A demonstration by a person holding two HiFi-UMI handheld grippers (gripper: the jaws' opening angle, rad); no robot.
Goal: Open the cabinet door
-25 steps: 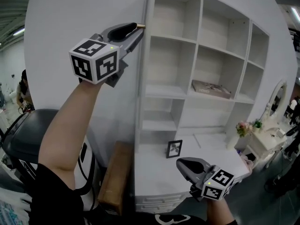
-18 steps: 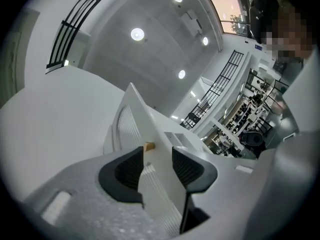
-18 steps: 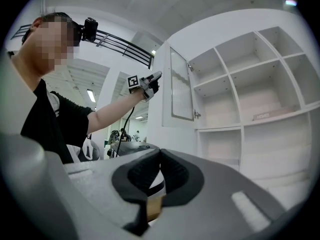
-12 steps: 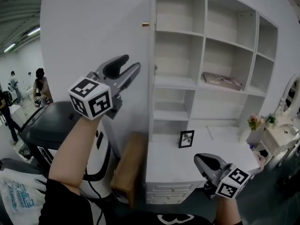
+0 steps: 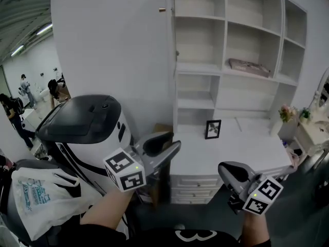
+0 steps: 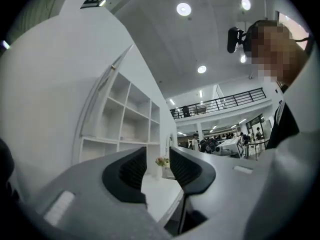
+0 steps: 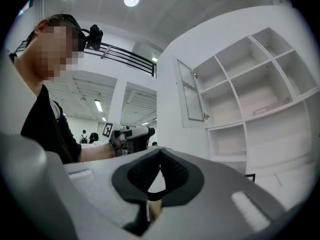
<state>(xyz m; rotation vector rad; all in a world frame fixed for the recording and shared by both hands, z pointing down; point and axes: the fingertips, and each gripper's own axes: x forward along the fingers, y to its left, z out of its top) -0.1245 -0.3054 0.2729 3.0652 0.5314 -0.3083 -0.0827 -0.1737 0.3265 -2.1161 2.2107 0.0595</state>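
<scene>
I count two hand-held grippers: the left hand-held gripper (image 5: 175,139) and the right hand-held gripper (image 5: 222,169). Each carries one marker cube, so I have two cubes: the left cube (image 5: 125,170) and the right cube (image 5: 263,195).

There is one shelf unit (image 5: 226,60) with three columns of compartments, and one cabinet door (image 7: 191,96) with one small knob (image 5: 162,9). One flat item (image 5: 249,67) lies on a shelf. One picture frame (image 5: 213,129) stands on the one desk (image 5: 241,148).

Off to the right I see two small plants, one pink (image 5: 287,112) and one green (image 5: 306,113). On the left I count one black-and-white machine (image 5: 87,122) and one plastic bag (image 5: 36,199). Behind them I make out at least three people (image 5: 10,112), too small to count surely.
</scene>
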